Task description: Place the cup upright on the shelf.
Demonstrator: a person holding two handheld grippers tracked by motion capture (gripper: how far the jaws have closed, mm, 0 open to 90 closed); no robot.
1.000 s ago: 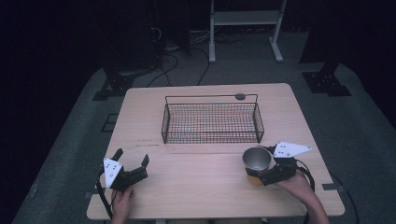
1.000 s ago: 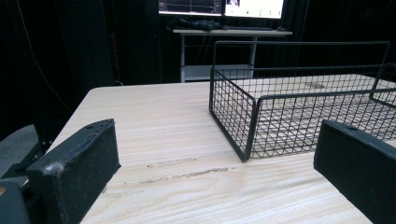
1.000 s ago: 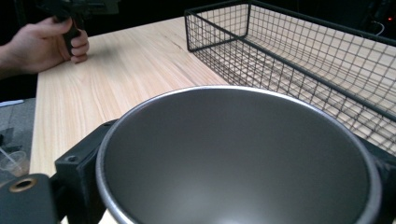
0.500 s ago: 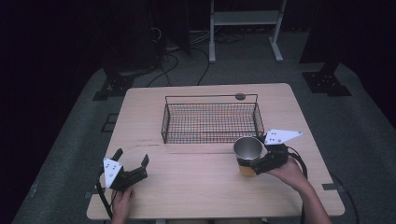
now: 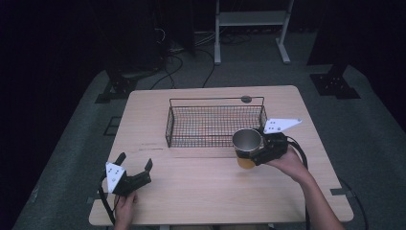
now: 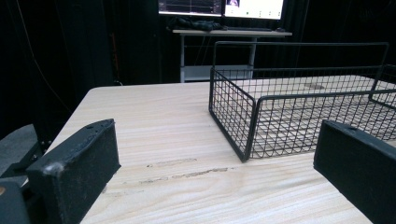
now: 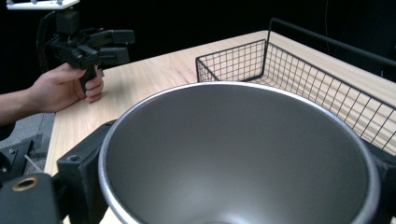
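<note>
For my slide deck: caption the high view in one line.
Right gripper holds a steel cup beside the wire basket; left gripper rests open.

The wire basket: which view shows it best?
The high view: the whole wire basket lies in frame, empty. The left gripper view has its near corner and mesh floor; the right gripper view, one end behind the metal cup.
</note>
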